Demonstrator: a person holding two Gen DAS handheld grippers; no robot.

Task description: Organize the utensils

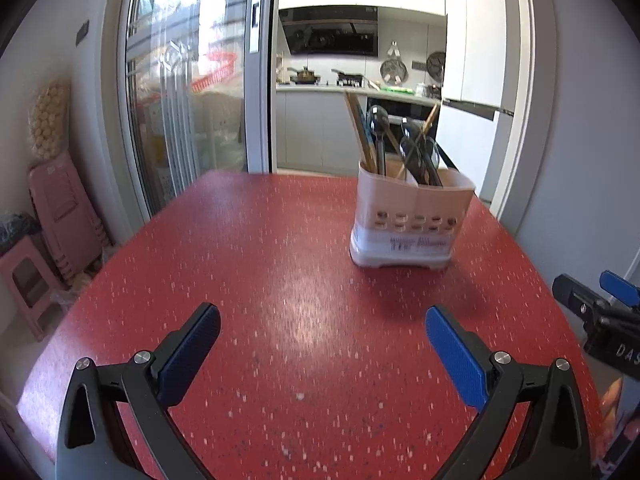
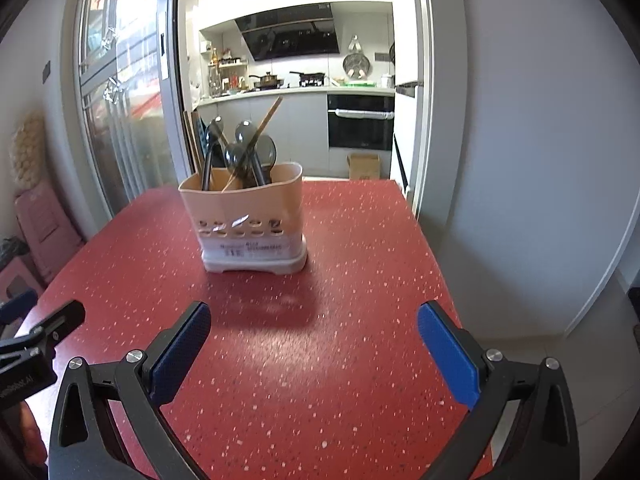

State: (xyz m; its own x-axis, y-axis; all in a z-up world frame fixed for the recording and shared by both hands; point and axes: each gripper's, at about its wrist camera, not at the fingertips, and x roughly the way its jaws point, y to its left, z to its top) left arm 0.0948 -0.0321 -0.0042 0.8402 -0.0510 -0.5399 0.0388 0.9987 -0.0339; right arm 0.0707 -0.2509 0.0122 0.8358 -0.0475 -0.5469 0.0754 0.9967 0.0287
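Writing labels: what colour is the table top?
Red with pale speckles, clearest in the right wrist view.

**Two low wrist views facing the kitchen**

Both cameras sit low over the red table [image 1: 248, 248], looking toward the kitchen doorway. They share the utensil holder [image 1: 408, 220] — right of centre in the left view, left of centre [image 2: 248, 220] in the right.

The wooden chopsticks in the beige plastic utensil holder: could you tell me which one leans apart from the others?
The single wooden chopstick slanting right across the dark spoons; the other chopsticks stand bunched at the holder's left end.
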